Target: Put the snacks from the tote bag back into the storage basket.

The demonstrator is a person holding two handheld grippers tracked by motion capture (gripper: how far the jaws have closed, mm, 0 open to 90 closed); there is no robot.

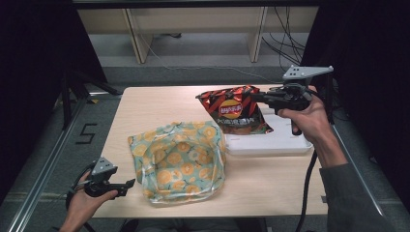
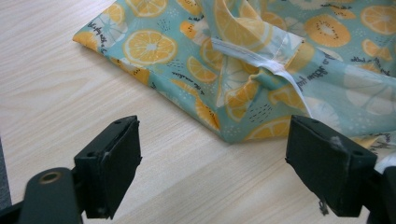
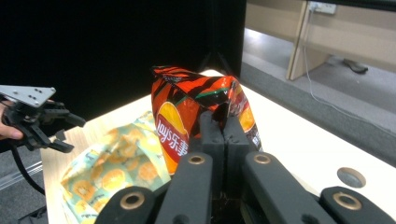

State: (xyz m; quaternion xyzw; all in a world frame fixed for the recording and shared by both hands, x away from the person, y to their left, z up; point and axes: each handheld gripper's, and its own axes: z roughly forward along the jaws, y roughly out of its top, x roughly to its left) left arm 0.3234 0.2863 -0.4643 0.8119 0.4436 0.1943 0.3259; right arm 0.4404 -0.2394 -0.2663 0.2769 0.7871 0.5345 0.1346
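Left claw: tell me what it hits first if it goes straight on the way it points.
Probably the teal fabric bag printed with orange slices: the open left claw points at its near edge across bare wooden table. Depth is hard to judge.

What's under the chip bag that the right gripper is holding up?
The chip bag hangs from the right gripper over a white tray and the wooden table. The bag covers part of the tray, so anything there is hidden.
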